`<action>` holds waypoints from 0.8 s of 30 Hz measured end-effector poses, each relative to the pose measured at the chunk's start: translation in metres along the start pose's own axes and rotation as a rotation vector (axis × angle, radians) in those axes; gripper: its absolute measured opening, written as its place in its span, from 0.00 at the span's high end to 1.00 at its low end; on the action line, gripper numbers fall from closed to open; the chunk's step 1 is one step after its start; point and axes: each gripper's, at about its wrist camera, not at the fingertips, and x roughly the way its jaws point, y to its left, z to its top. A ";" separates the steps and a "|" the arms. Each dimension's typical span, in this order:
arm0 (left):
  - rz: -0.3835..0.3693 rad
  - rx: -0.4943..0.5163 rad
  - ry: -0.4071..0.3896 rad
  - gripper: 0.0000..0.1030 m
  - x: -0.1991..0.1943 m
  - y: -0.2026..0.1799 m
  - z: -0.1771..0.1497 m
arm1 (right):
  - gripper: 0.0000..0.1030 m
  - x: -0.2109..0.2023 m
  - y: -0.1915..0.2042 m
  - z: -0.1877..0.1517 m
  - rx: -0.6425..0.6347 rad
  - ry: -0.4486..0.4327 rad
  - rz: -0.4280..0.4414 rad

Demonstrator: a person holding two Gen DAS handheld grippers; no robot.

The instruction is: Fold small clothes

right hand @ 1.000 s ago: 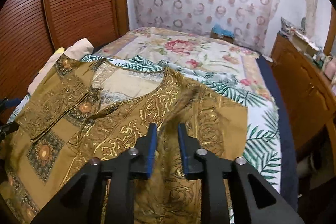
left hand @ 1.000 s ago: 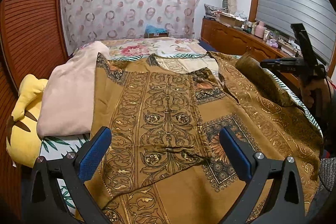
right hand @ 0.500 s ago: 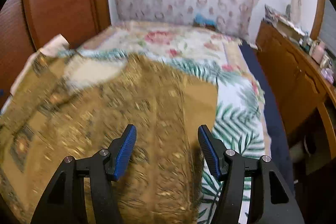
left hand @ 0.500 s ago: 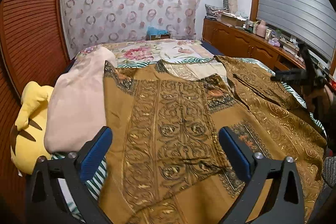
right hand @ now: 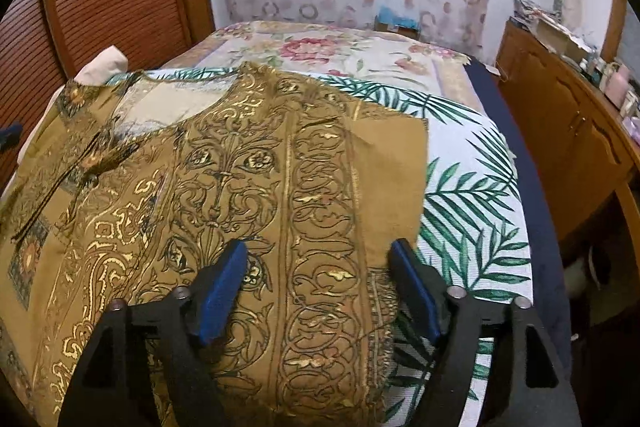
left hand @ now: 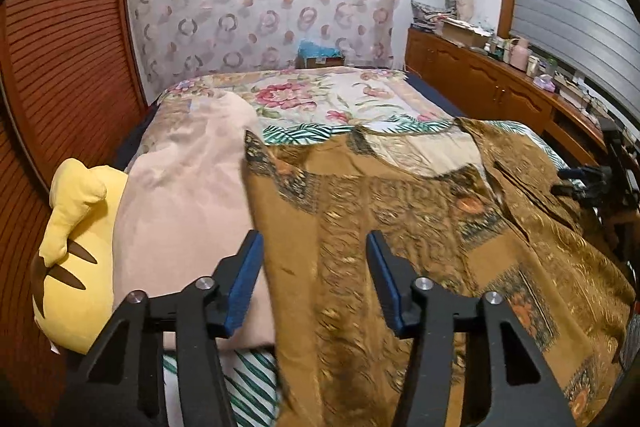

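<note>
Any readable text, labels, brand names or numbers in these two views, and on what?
None can be read.
Bottles and boxes on the wooden sideboard: any labels too small and blurred.
Box at the far end of the bed: print illegible.
Patterned garment: ornament only, no lettering.

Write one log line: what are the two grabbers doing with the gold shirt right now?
left gripper: closing over shirt edge, pads apart | right gripper: opening, shirt flat on bed | fold: not done
</note>
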 end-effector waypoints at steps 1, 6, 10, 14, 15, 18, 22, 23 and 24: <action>0.004 -0.004 0.005 0.53 0.003 0.003 0.002 | 0.23 0.000 0.001 0.000 -0.006 0.002 -0.004; 0.026 -0.023 0.029 0.60 0.022 0.015 0.015 | 0.20 0.000 0.000 0.000 -0.007 0.004 0.007; 0.041 -0.037 0.051 0.60 0.038 0.022 0.024 | 0.19 0.000 0.001 0.000 -0.006 0.004 0.007; 0.053 -0.044 0.077 0.60 0.052 0.025 0.029 | 0.19 0.000 0.001 0.000 -0.006 0.004 0.006; 0.059 -0.044 0.083 0.60 0.055 0.025 0.030 | 0.19 0.000 0.001 0.000 -0.006 0.004 0.006; 0.060 -0.043 0.102 0.60 0.063 0.025 0.031 | 0.19 0.000 0.001 0.000 -0.008 0.003 0.003; 0.049 -0.037 0.120 0.72 0.070 0.022 0.029 | 0.19 0.000 0.001 0.000 -0.008 0.003 0.003; 0.050 -0.028 0.119 0.74 0.070 0.019 0.028 | 0.19 0.000 0.001 0.000 -0.008 0.003 0.003; 0.047 -0.022 0.119 0.82 0.070 0.019 0.028 | 0.19 0.000 0.001 0.000 -0.008 0.003 0.003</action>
